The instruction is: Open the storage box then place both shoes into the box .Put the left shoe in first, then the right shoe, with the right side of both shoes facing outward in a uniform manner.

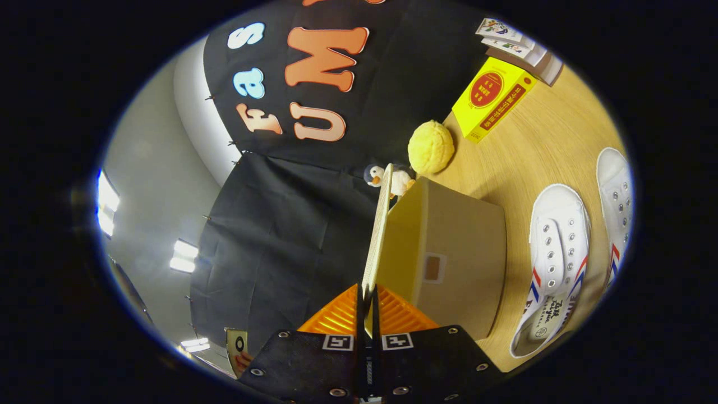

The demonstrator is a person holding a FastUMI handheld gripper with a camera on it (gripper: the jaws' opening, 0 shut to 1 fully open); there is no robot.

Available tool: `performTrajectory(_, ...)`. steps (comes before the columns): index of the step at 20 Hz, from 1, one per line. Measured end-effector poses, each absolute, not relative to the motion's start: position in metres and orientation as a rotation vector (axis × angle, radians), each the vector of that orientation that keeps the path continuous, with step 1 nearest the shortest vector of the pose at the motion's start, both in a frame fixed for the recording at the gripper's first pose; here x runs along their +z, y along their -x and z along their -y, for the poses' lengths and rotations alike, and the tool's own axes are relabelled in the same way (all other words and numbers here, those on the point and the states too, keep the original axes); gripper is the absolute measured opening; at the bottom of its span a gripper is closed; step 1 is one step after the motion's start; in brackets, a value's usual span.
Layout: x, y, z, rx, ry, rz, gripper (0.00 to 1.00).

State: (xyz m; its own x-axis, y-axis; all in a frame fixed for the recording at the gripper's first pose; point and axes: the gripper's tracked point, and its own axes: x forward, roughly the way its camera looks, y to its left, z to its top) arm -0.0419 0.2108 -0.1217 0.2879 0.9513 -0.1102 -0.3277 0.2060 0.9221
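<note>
The gripper (367, 311) is rolled onto its side, so the wooden table (538, 146) runs up the right of the scene and the booth's black cloth wall (280, 241) stands to the left. Its two fingers are closed almost together, and both press on the thin edge of the storage box's lid (377, 235), which runs straight ahead from between them, lifted away from the box and seen edge-on. The storage box (449, 252), a tan container with a small label window on its side, sits on the table just beside the lid, its yellowish inner wall showing in the gap. Two white canvas shoes with red and blue stripes lie on the table beyond the box: the nearer shoe (552, 269) is close to the box, and the farther shoe (616, 207) lies beside it, apart from it. Past the far end of the lid sit a small plush duck (387, 178) and a yellow fuzzy ball (431, 147), then a yellow carton (493, 98) and a stack of books (519, 47).
</note>
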Motion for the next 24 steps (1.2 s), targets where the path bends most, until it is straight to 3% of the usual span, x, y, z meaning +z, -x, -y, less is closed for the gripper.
performTrajectory(12, -0.019, 0.073, -0.339, 1.161, -0.834, -0.688, 0.07)
performTrajectory(17, -0.003, 0.085, -0.402, 1.153, -0.7, -0.655, 0.08)
performTrajectory(20, -0.007, 0.094, -0.432, 1.157, -0.565, -0.632, 0.14)
performTrajectory(22, -0.011, 0.094, -0.444, 1.131, -0.52, -0.611, 0.22)
performTrajectory(24, -0.013, 0.083, -0.446, 1.075, -0.488, -0.572, 0.62)
